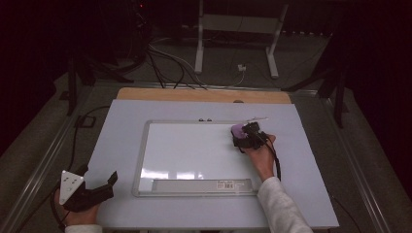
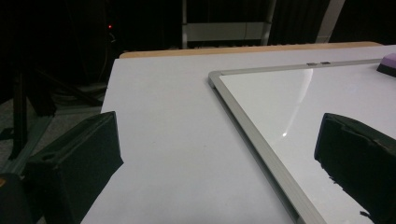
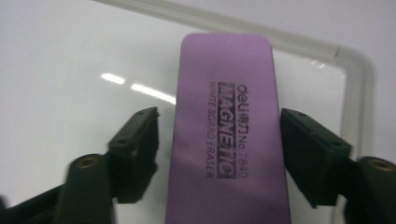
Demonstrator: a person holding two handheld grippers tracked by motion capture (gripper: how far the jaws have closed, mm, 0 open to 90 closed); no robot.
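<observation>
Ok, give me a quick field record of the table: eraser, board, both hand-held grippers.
eraser: purple rectangular magnetic whiteboard eraser, lying on the board near its far right corner
board: white rectangular whiteboard with silver metal frame, surface wiped clean, flat on the pale table
right hand-held gripper: jaws astride the eraser, gaps at both sides, not gripping
left hand-held gripper: open, nothing between the jaws, at the table's near left corner
</observation>
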